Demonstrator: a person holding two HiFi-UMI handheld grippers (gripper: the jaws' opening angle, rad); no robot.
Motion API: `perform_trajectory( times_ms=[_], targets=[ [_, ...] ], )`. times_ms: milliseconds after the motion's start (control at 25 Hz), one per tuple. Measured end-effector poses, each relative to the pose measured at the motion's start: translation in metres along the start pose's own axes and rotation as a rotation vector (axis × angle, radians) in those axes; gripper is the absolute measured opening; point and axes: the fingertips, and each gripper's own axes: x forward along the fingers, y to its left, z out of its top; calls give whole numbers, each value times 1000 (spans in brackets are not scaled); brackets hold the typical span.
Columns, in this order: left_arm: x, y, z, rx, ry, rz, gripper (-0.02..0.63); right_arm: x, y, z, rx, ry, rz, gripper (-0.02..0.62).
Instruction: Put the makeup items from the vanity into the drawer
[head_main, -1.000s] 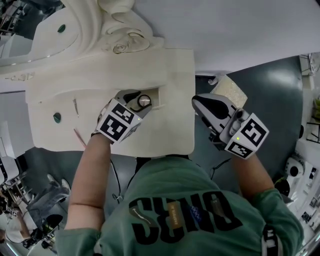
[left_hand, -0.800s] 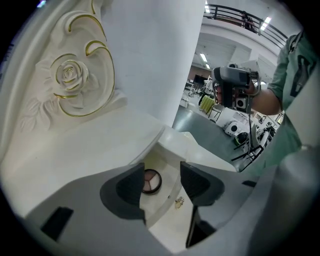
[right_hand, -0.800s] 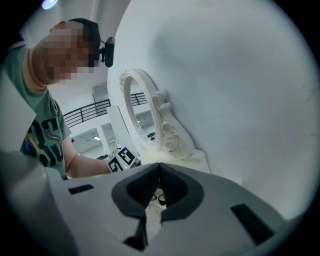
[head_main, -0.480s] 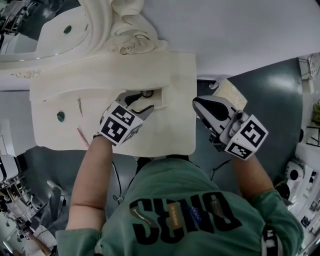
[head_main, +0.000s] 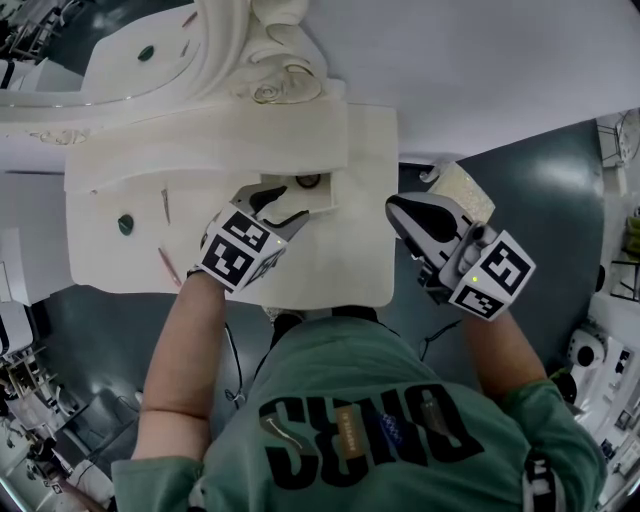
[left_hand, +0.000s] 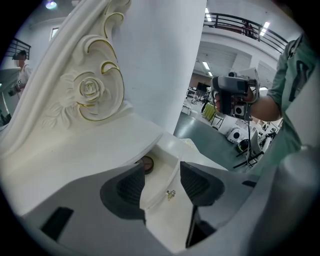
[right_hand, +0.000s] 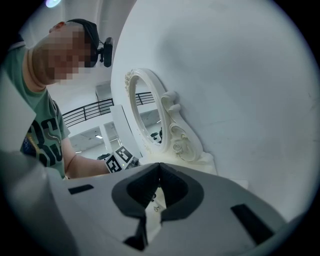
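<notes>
Nearest to us, the person's green shirt (head_main: 360, 400) fills the foreground, with a forearm reaching forward on either side. The left gripper (head_main: 283, 203) hangs directly over the drawer (left_hand: 159, 174), which stands pulled out of the white vanity (head_main: 330, 260). In the left gripper view we see its jaws released, well apart and grasping nothing; between them show only the drawer's front edge and a small metal knob (left_hand: 171, 194). The right gripper (head_main: 394, 207) is held to the right of the drawer, beyond the vanity's edge and above the dark floor (head_main: 560, 180). Its jaws are clenched tip to tip on nothing, as the right gripper view shows. Just beyond it, also right of the drawer, lies a beige textured pad (head_main: 462, 188). Inside the drawer, toward its back, we see one makeup item — a round compact (head_main: 308, 181). Left of the drawer, on the vanity top, lie three more items apart from one another: a slim grey pencil (head_main: 166, 205), a pink pencil (head_main: 168, 266) nearer the front edge, and a small dark green round piece (head_main: 125, 223). Behind the drawer rises the carved mirror frame (head_main: 270, 80) — a rose in relief at its base — against a plain white wall (head_main: 480, 70).
</notes>
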Motion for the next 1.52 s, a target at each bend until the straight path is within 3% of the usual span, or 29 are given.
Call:
perform_trajectory(
  times_ms=[160, 320, 440, 640, 920, 1040, 1200, 1520],
  targets=[
    [-23, -3, 18, 1, -104, 24, 205, 3, 8, 6, -14, 3, 14, 11],
    [-94, -2, 53, -62, -378, 64, 100, 16, 30, 26, -52, -1, 49, 11],
    [-167, 6, 62, -126, -563, 117, 62, 40, 57, 51, -109, -11, 109, 11],
    [-287, 7, 40, -185, -769, 230, 37, 86, 120, 83, -192, -17, 219, 11],
    [-439, -5, -19, -232, -1002, 453, 9, 155, 225, 115, -281, -9, 402, 11],
    [-481, -15, -51, -261, -1062, 515, 8, 178, 267, 116, -292, 5, 471, 11],
    [-509, -24, -92, -296, -1074, 593, 8, 203, 308, 103, -272, 52, 538, 11],
    [-536, -30, -146, -385, -1111, 679, 8, 234, 345, 82, -281, 119, 570, 11]
  ],
)
